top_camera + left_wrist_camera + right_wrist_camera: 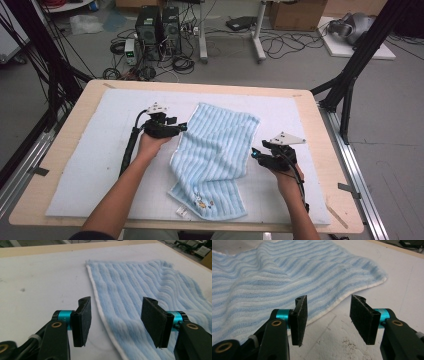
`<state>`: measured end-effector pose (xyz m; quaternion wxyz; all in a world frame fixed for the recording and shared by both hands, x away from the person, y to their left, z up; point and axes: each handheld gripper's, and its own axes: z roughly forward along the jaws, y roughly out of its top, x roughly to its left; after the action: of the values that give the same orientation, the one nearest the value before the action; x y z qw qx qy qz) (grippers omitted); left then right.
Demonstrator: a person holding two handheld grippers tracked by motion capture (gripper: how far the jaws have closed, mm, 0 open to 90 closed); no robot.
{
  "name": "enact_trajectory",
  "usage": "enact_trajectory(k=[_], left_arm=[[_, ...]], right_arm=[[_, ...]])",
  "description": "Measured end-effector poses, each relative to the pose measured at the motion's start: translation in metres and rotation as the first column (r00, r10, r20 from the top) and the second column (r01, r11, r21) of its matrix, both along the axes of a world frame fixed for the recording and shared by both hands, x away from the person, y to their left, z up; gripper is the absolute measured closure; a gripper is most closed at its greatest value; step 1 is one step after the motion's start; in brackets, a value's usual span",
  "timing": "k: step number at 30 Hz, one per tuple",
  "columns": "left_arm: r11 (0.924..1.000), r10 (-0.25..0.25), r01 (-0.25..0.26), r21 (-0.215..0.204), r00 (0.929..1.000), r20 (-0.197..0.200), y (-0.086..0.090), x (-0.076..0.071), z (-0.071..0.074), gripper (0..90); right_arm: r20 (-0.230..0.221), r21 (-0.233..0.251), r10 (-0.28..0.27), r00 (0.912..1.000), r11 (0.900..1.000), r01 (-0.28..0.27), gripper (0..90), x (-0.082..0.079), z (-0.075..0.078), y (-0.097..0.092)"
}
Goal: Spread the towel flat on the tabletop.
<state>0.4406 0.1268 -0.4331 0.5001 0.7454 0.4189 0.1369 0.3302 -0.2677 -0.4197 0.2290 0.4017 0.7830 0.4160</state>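
A light blue striped towel (215, 155) lies rumpled across the middle of the white foam mat (100, 165), with a small embroidered picture near its front end. My left gripper (182, 128) is open at the towel's left edge; in the left gripper view the white hem of the towel (140, 290) runs between the open jaws of the gripper (116, 320). My right gripper (255, 152) is open at the towel's right edge. In the right gripper view the gripper (328, 320) straddles bare mat just off the hem of the towel (287, 272). Neither holds anything.
The mat covers a wooden table (65, 145). Black frame posts (350, 80) stand at the table's far corners. Computer towers (157, 25) and cables lie on the floor behind.
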Motion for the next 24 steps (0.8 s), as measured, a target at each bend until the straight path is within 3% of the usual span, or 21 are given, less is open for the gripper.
enact_trajectory(k=[7,11,15,17,18,20,22,24], left_arm=[[0.9954,-0.007,0.01,0.095,0.9995,-0.03,-0.026,0.027,-0.004,41.3],[0.9815,0.008,-0.003,0.191,0.9996,-0.028,-0.034,0.035,-0.01,41.2],[0.9671,0.002,0.004,0.254,0.9997,-0.023,-0.04,0.036,-0.017,41.5],[0.9672,-0.011,0.014,0.254,0.9998,-0.016,-0.041,0.035,-0.017,50.6],[0.9673,-0.028,0.031,0.252,0.9995,-0.014,-0.041,0.035,-0.016,60.2],[0.9602,-0.069,0.067,0.271,0.9976,-0.001,-0.044,0.034,-0.016,83.7],[0.97,-0.044,0.047,0.238,0.9988,-0.02,-0.041,0.038,-0.016,85.8],[0.976,0.026,-0.02,0.217,0.9994,-0.022,-0.033,0.042,-0.017,86.2]], right_arm=[[0.001,0.022,-0.007,1.0,0.9997,0.007,47.4,-0.001,0.0,-0.007],[-0.004,0.025,-0.006,1.0,0.9997,0.006,47.3,-0.002,0.0,-0.007],[-0.002,0.02,0.003,1.0,0.9998,-0.003,47.2,-0.002,-0.001,-0.006],[-0.007,0.021,0.003,1.0,0.9998,-0.003,47.1,-0.002,-0.002,-0.005],[-0.006,0.019,0.004,1.0,0.9998,-0.004,47.1,-0.002,-0.002,-0.005],[-0.008,0.018,0.006,1.0,0.9998,-0.006,47.0,-0.001,-0.003,-0.004],[-0.012,0.018,0.008,0.9999,0.9998,-0.007,47.0,-0.002,-0.003,-0.003],[-0.011,0.015,0.011,0.9999,0.9998,-0.01,47.0,-0.002,-0.003,-0.003]])
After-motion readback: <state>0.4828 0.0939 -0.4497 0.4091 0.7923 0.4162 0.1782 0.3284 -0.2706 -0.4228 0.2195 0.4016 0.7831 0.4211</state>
